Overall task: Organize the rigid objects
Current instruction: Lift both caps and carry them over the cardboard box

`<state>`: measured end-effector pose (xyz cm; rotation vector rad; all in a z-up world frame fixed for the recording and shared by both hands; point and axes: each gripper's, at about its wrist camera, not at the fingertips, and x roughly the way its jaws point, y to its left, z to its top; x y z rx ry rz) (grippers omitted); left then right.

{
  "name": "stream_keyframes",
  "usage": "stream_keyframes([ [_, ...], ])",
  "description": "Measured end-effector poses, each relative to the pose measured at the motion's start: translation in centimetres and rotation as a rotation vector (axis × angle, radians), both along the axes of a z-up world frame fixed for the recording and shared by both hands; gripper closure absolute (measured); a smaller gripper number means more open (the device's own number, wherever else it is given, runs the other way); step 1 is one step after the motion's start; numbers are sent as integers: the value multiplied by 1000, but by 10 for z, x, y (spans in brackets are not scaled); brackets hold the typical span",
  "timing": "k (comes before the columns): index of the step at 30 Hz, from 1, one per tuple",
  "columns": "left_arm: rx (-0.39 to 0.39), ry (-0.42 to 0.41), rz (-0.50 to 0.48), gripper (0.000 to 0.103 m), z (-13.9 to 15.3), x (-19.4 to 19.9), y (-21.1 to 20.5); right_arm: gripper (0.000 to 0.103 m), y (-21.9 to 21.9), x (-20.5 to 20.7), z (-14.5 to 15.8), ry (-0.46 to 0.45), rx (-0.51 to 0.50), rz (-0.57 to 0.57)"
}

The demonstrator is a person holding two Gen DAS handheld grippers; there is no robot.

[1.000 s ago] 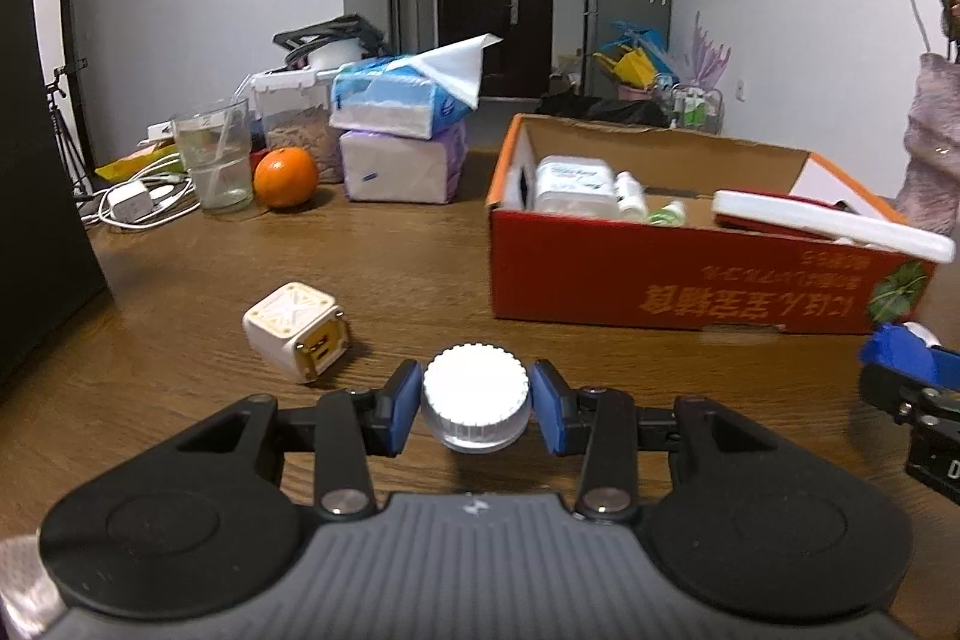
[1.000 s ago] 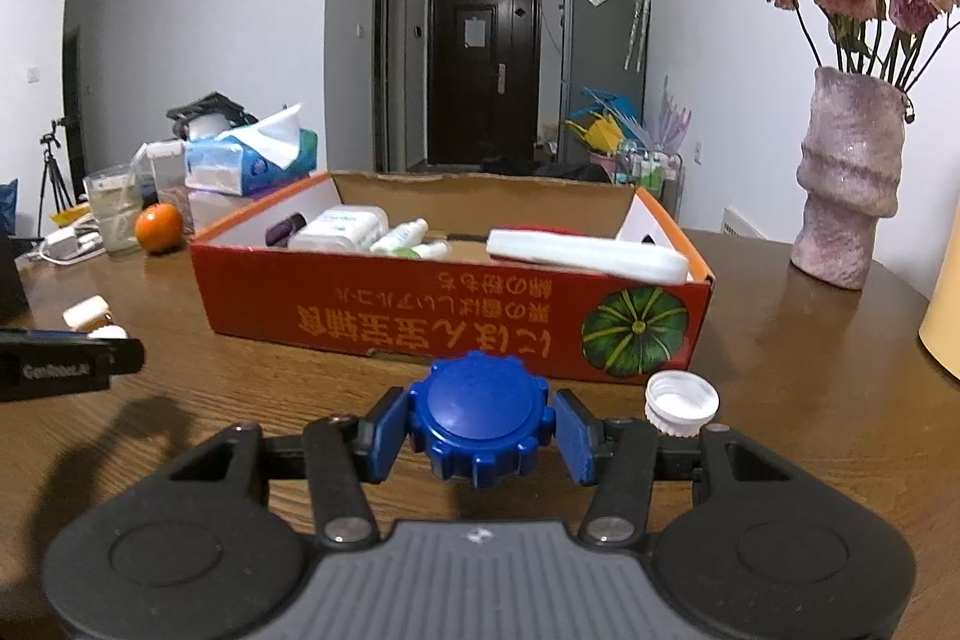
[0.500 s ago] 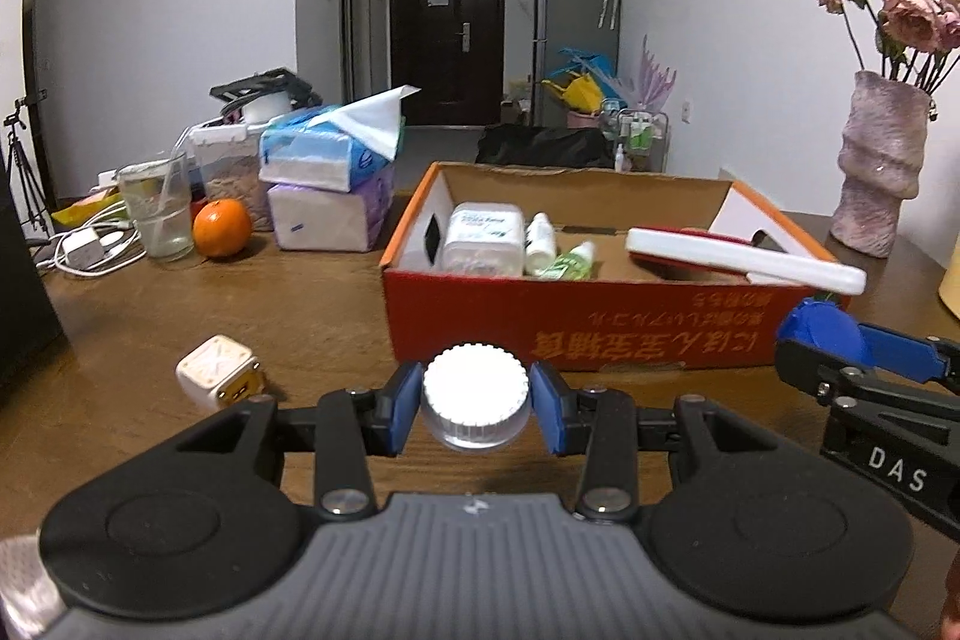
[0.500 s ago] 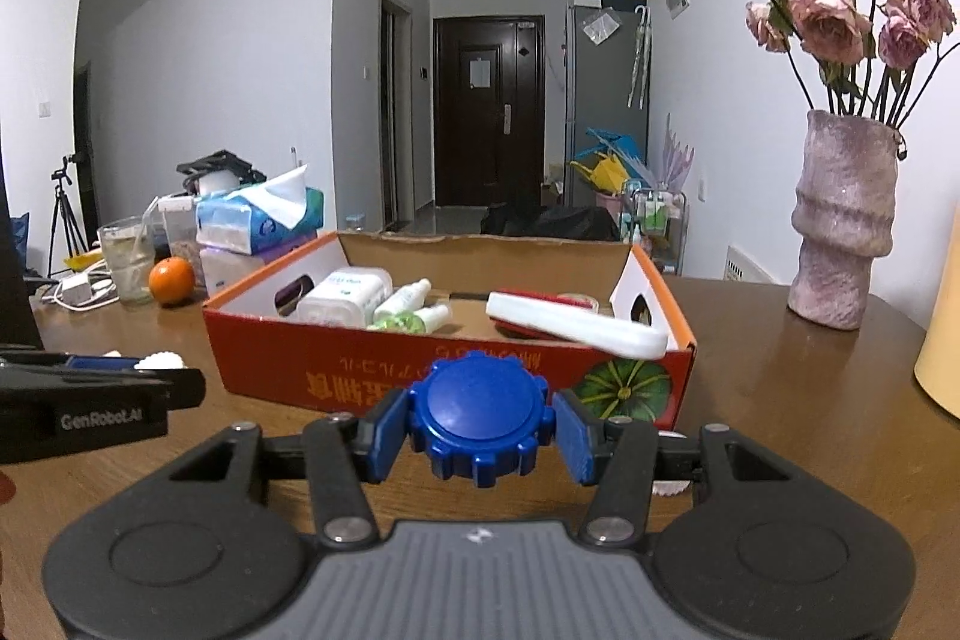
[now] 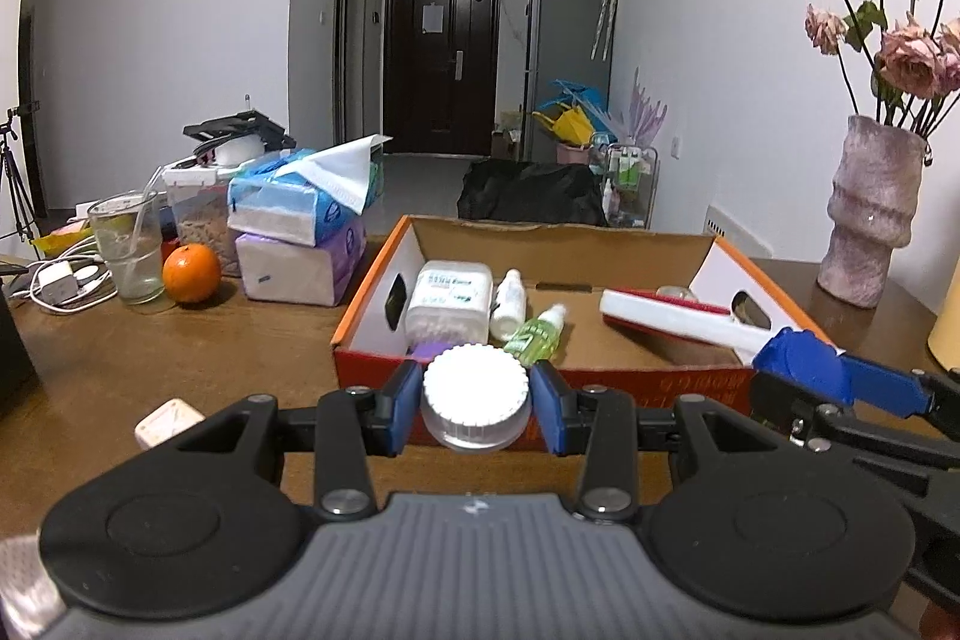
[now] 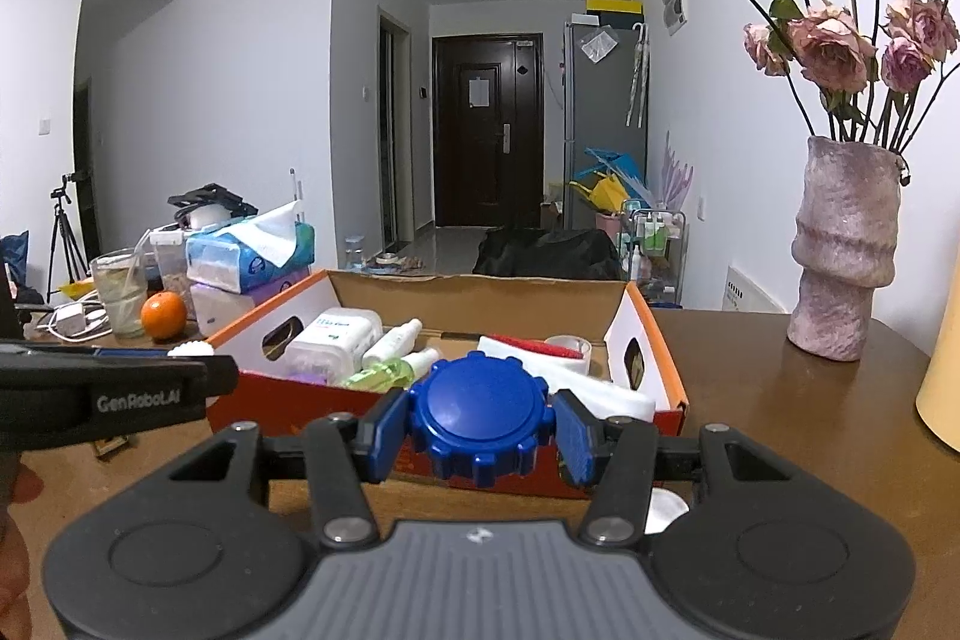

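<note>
My left gripper (image 5: 475, 403) is shut on a white ribbed cap (image 5: 475, 394) and holds it above the table, just before the near wall of the orange cardboard box (image 5: 600, 379). My right gripper (image 6: 479, 430) is shut on a blue knobbed lid (image 6: 479, 424), also raised at the box's near wall (image 6: 336, 409). The right gripper with the blue lid (image 5: 801, 364) shows at the right of the left wrist view. The box holds a white container (image 5: 447, 301), small bottles (image 5: 534, 334) and a white and red flat item (image 5: 678, 322).
A small white cube (image 5: 168, 421) lies on the wooden table left of the box. Tissue packs (image 5: 300, 232), an orange (image 5: 191, 273) and a glass (image 5: 127, 250) stand at the back left. A pink vase (image 6: 843, 250) stands at the right. Another white cap (image 6: 666, 508) lies under the right gripper.
Both grippers have risen and moved toward the box with their caps held. The left one has swung right, away from the white cube, and the box now fills the middle of both views.
</note>
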<state>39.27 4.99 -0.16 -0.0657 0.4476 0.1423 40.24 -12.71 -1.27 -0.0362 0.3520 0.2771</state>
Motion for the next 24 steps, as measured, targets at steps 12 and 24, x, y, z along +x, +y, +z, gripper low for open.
stream_keyframes([
  [12,-9,-41,1,62,10,24,-3,51,5,21,5,-14,5,-3],
  [24,-20,-67,0,62,16,53,-2,51,8,51,8,-13,11,-19],
])
